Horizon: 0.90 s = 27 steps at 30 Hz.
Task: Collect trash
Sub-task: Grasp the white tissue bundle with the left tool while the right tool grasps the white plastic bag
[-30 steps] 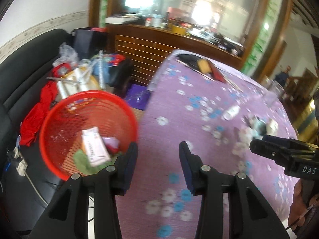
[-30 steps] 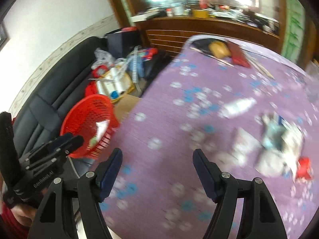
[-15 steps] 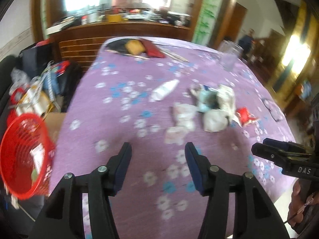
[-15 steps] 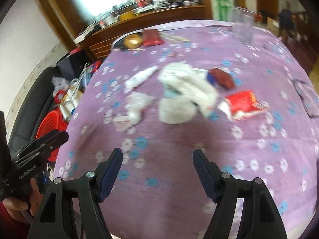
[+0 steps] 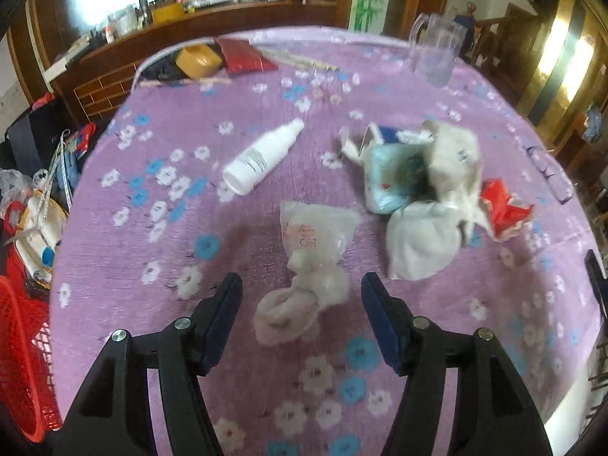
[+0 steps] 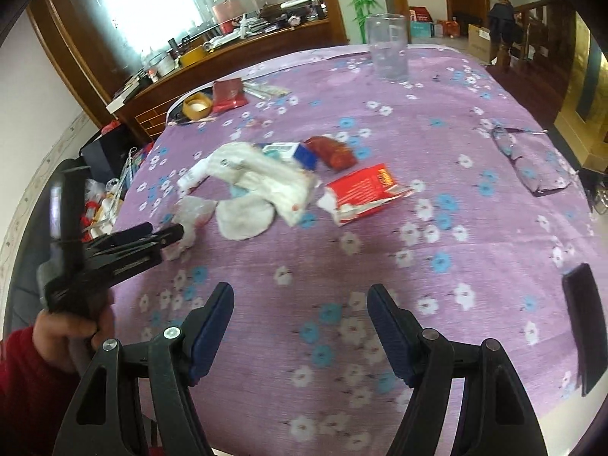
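My left gripper (image 5: 302, 304) hovers over the purple flowered tablecloth (image 5: 159, 266), its jaws opening. A crumpled clear plastic bag (image 5: 315, 250) lies between and just beyond its fingertips, and the pads do not press on it. Further on are a white bottle (image 5: 262, 157) on its side, a light blue packet (image 5: 393, 176), crumpled white wrapping (image 5: 418, 243) and a torn red box (image 5: 505, 205). My right gripper (image 6: 300, 311) stands open over bare cloth, nothing between its fingers. In its view the left gripper (image 6: 163, 233) reaches in beside the white wrapping (image 6: 262, 182) and the red box (image 6: 364, 193).
A red mesh basket (image 5: 19, 361) sits low off the table's left edge beside a cluttered sofa. A clear jug (image 5: 437, 53), a yellow tape roll (image 5: 197, 60) and a red packet (image 5: 243, 55) stand at the far side. Glasses (image 6: 532, 167) and a black flat object (image 6: 583, 326) lie at right.
Both views swung from the red basket to the trash on the table. The left jaws spread wider and closed in on the clear plastic bag. The right jaws kept their width.
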### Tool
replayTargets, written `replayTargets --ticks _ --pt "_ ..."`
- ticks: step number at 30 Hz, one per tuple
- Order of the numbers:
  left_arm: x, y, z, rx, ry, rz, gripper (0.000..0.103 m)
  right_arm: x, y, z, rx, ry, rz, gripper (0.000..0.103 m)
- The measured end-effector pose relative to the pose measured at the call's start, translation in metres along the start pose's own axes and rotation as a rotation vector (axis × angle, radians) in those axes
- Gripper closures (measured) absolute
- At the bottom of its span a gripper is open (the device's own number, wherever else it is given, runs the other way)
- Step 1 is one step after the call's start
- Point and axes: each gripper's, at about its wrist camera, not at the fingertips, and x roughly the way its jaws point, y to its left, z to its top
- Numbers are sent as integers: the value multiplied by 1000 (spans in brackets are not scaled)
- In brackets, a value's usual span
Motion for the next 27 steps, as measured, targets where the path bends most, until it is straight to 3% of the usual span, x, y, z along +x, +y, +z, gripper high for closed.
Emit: replayTargets --ticks 2,3,5,6,16,27 --pt "11 0 1 -5 13 0 46 -4 -5 2 -6 -9 -4 26" --pt "16 1 2 -9 20 -6 56 -5 -6 3 -12 -11 -2 26" --pt "24 3 4 -21 21 -3 62 -6 -7 7 -33 -14 1 26" --pt "26 4 3 -26 17 -4 72 -5 -6 10 -46 -14 5 26" --pt "-18 16 -20 -70 -47 1 72 31 37 57 -360 -6 52 26" --pt "-77 17 -63 -105 -91 25 72 113 79 97 -554 27 47 26"
